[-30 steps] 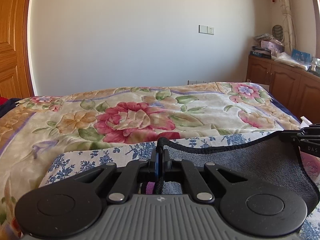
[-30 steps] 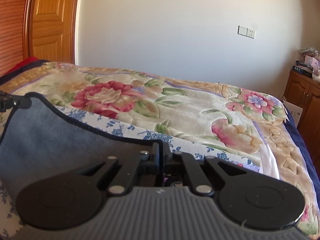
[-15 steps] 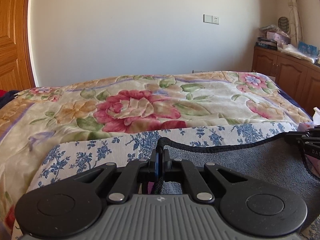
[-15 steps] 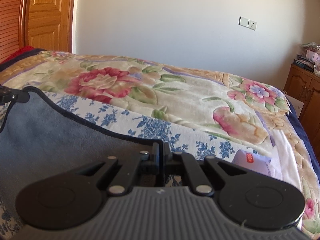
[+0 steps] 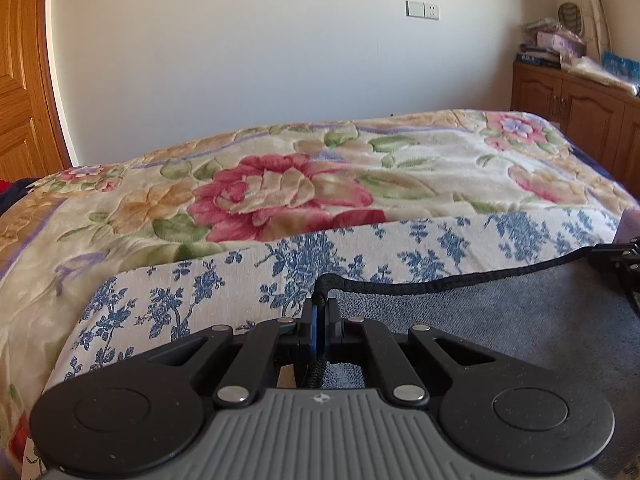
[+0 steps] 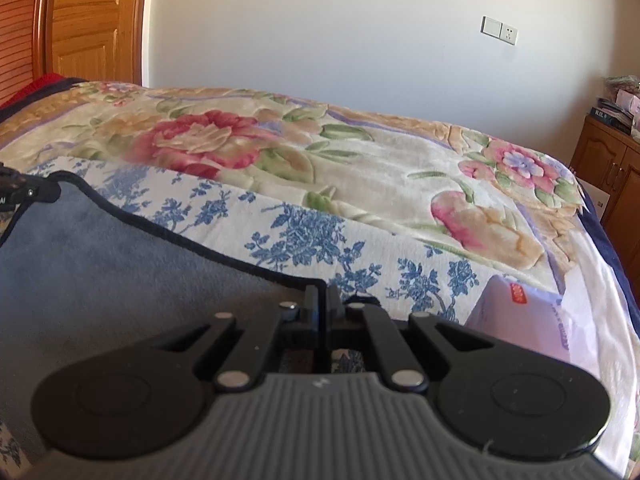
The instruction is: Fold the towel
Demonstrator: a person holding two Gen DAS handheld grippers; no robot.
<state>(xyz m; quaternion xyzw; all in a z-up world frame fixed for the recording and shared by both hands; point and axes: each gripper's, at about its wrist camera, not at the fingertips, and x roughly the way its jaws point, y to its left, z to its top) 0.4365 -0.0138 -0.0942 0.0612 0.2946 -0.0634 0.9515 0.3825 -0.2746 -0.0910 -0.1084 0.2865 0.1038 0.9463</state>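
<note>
A grey towel [image 5: 500, 320] with a black corded edge stretches between my two grippers over the bed. My left gripper [image 5: 320, 306] is shut on the towel's left corner. My right gripper [image 6: 322, 296] is shut on the towel's [image 6: 120, 264] right corner. Each gripper shows at the edge of the other's view: the right one in the left wrist view [image 5: 624, 264] and the left one in the right wrist view [image 6: 24, 192]. The towel hangs low, close to the blue-flowered white cloth [image 5: 240, 280] below it.
A thick floral blanket [image 5: 280, 192] covers the bed beyond the cloth. A white packet [image 6: 524, 320] lies on the bed at my right. A wooden cabinet [image 5: 580, 120] stands at the far right, a wooden door [image 6: 88, 20] at the left.
Both grippers have moved forward and down with the towel. More of the blue-flowered cloth shows ahead, and the white packet has come into the right view.
</note>
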